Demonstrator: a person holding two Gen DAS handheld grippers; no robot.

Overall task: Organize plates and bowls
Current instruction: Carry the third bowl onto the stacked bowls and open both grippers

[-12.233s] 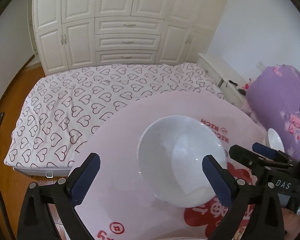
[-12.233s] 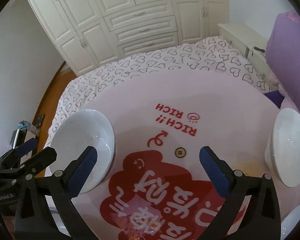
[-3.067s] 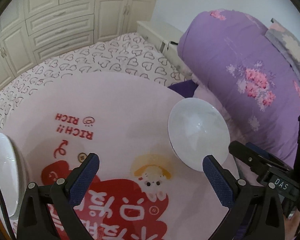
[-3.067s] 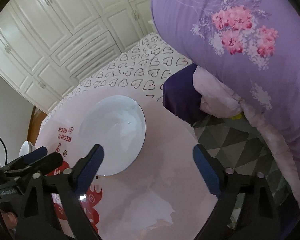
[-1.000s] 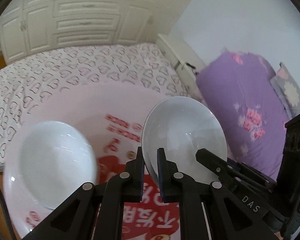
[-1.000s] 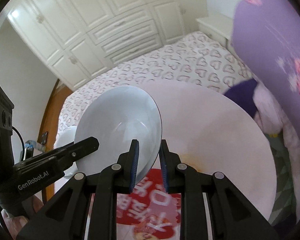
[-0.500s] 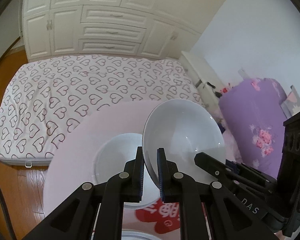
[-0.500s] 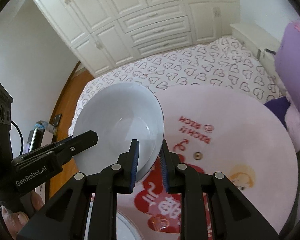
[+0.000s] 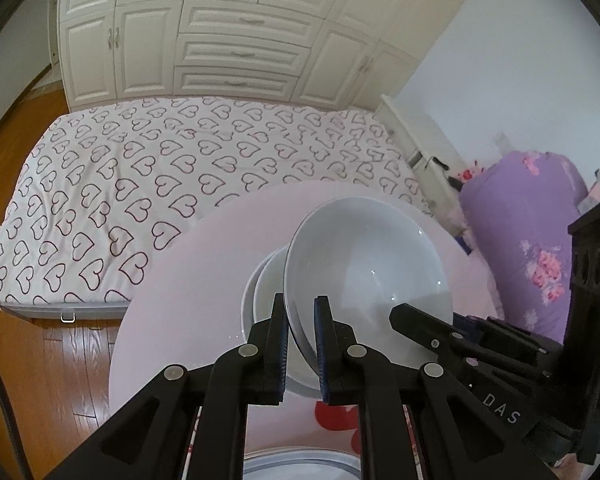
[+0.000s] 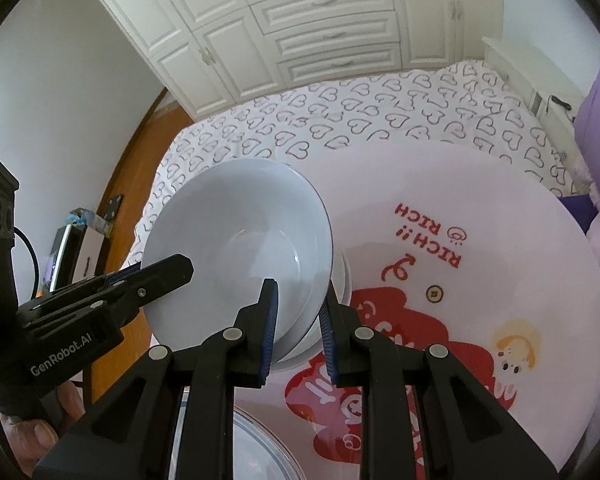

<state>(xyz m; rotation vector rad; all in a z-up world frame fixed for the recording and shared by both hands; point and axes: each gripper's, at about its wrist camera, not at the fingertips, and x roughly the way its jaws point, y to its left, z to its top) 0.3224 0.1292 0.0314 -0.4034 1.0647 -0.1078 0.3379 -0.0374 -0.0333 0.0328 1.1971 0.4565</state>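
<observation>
1. Floorboards of orange-brown wood fill the 9 o'clock edge of the left wrist view, with a bed in a heart-print sheet above them and white cupboards at 12 o'clock.
2. Centre frame, the left gripper has its fingers clamped on the near rim of a white bowl — the bowl is tilted up on edge.
3. Behind it, at its 9 o'clock side, a second bowl rests on the round pink table; whether the two touch cannot be told.
4. The right gripper pinches the same tilted bowl's rim from the other side (its black fingers enter the left view at 4 o'clock).
5. At 3 o'clock lies a purple flowered quilt.
6. In the right wrist view the table's red print sits at 3 o'clock — a plate rim shows at 6 o'clock.
</observation>
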